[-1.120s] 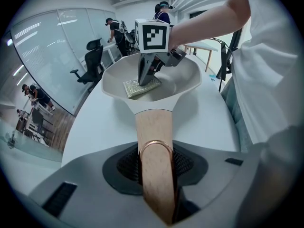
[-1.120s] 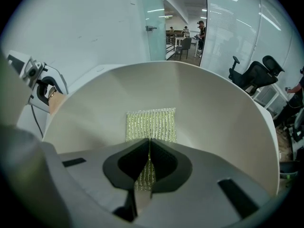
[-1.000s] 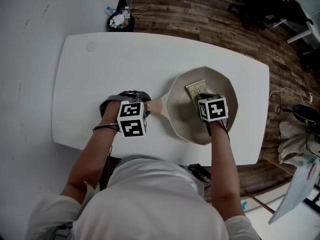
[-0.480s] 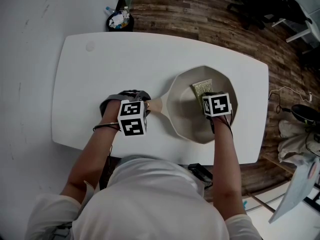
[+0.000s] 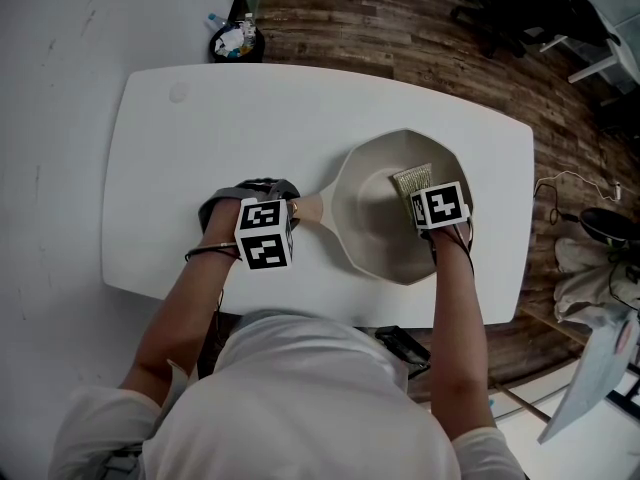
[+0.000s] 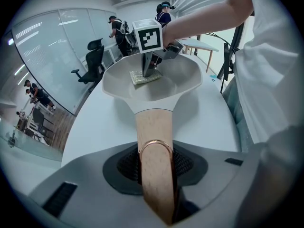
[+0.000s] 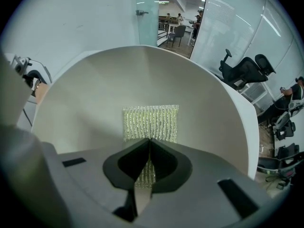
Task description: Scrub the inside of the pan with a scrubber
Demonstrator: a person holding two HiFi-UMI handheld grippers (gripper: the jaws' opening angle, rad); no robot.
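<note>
Left gripper [image 6: 156, 182] fingers clench the pan [image 5: 368, 218] handle [image 6: 154, 127]. Right gripper [image 7: 149, 148] fingers pinch the scrubber [image 7: 151, 121] against the pan's inside.

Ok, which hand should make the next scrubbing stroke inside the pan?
Right. The right gripper is shut on the scrubber, which lies flat inside the pan. The left gripper is clamped on the wooden handle, likely steadying it.
</note>
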